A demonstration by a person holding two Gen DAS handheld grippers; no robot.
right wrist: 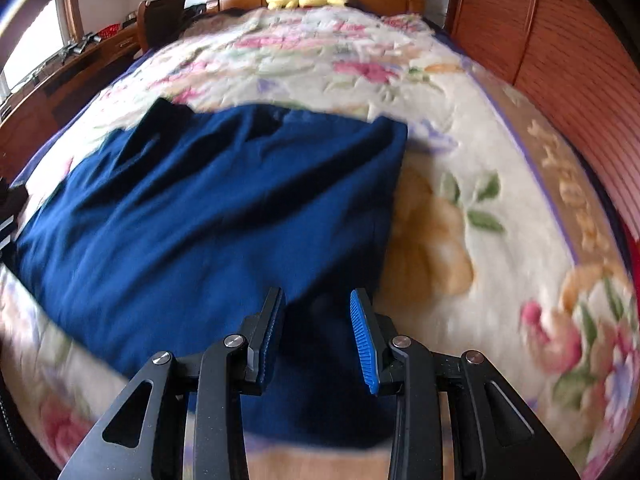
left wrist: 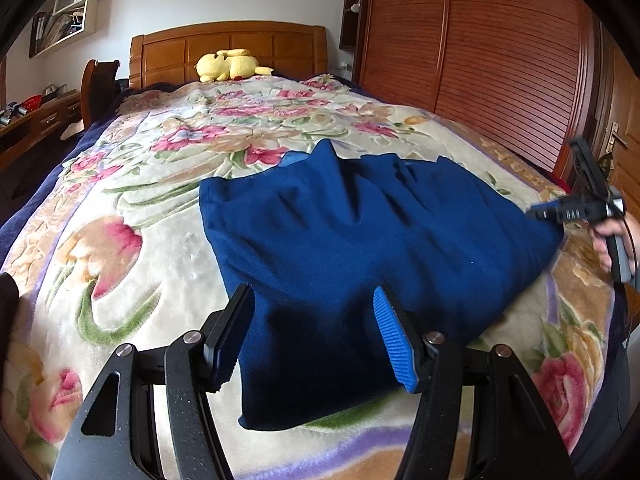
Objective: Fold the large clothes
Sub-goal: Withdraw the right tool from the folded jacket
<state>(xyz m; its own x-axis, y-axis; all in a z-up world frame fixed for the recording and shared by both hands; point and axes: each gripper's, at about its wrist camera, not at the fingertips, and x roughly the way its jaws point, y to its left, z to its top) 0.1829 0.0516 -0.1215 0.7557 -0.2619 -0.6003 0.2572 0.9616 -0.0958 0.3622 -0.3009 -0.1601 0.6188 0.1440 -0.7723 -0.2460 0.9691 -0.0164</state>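
Floral blanket (left wrist: 168, 208), blue garment (left wrist: 340, 240), right view blurred

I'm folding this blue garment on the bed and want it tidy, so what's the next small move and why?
Probably lower the left hand-held gripper onto the near edge of the blue garment and pinch it. Both hand-held grippers stand open with nothing held, the right hand-held gripper is blurred above the cloth, and the garment lies rumpled on the floral blanket.

Soft daylight enters from a bright window (right wrist: 28, 52) at left; the left wrist view is sharp, the right wrist view smeared by motion blur; both bend at dark fisheye corners
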